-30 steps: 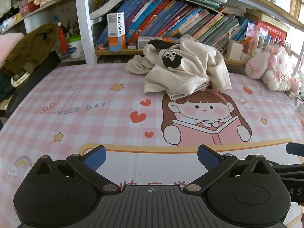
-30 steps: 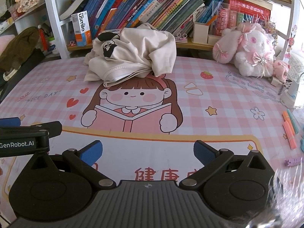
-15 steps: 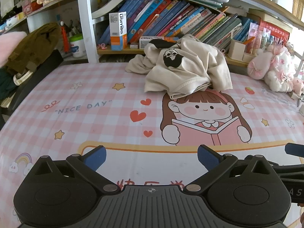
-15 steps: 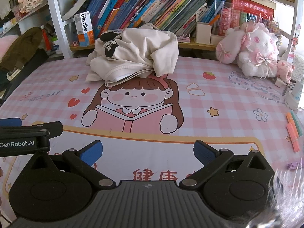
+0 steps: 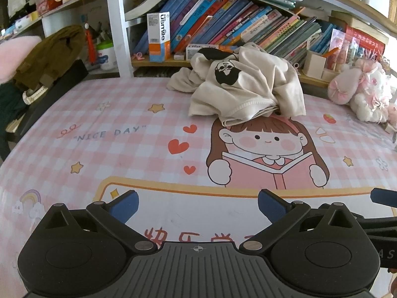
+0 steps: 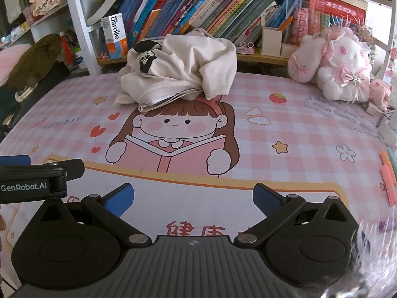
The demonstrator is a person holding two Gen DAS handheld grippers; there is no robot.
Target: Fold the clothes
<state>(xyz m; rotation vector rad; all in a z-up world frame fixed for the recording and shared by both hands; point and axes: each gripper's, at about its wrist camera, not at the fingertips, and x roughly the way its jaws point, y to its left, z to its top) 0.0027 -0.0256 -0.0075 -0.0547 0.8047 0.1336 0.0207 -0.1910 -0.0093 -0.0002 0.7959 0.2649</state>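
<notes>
Shirt (image 5: 245, 89) crumpled, long axis left-right.

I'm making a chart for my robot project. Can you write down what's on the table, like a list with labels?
shirt: cream shirt, crumpled in a heap at the far side, not yet folded
table cover: pink checked mat with a cartoon reading girl
left claw: left claw open, empty, near edge
right claw: right claw open, empty, near edge
toy: pink plush toy on the right
behind: bookshelf

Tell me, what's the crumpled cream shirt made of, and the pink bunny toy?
The cream shirt looks like soft matte cotton knit: it bunches in loose folds, with a stitched hem. The pink bunny toy looks like fuzzy plush with shiny satin bows.
</notes>
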